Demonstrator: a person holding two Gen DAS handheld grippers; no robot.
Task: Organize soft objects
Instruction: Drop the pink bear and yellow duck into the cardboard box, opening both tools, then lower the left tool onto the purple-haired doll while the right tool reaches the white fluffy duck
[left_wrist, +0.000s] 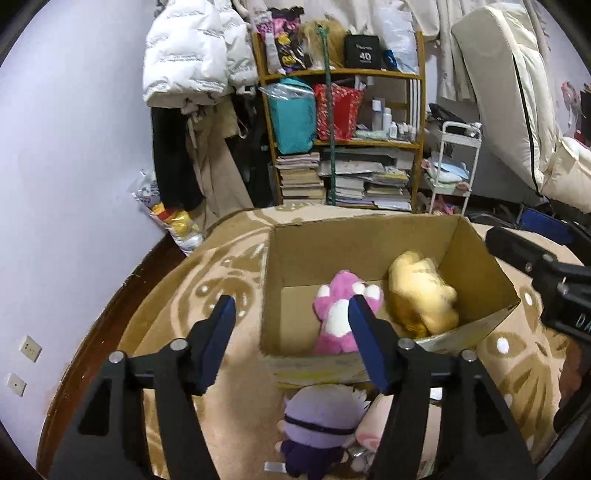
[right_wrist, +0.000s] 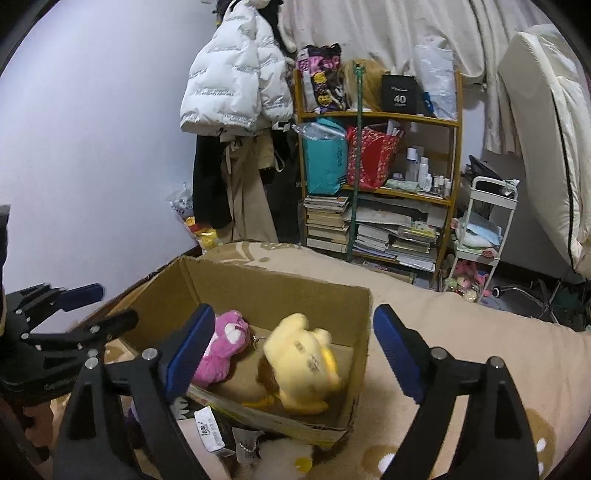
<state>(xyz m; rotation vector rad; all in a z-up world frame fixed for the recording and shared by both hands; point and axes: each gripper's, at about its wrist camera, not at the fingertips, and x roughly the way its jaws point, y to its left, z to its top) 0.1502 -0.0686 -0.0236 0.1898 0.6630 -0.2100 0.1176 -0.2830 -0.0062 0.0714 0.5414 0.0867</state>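
Left wrist: fuzzy pink plush (left_wrist: 338, 314); corrugated cardboard box (left_wrist: 476, 258)

Left claw (left_wrist: 291, 317) and right claw (right_wrist: 293, 332) gape empty.

The cardboard box (left_wrist: 295, 251) sits open-topped on the patterned blanket. Inside it, a pink-and-white plush (left_wrist: 338, 314) lies beside a yellow plush (left_wrist: 421, 291), the two close together on the box floor. Outside the box, against its near wall, a purple plush (left_wrist: 321, 424) lies next to a pale pink plush (left_wrist: 373, 428).
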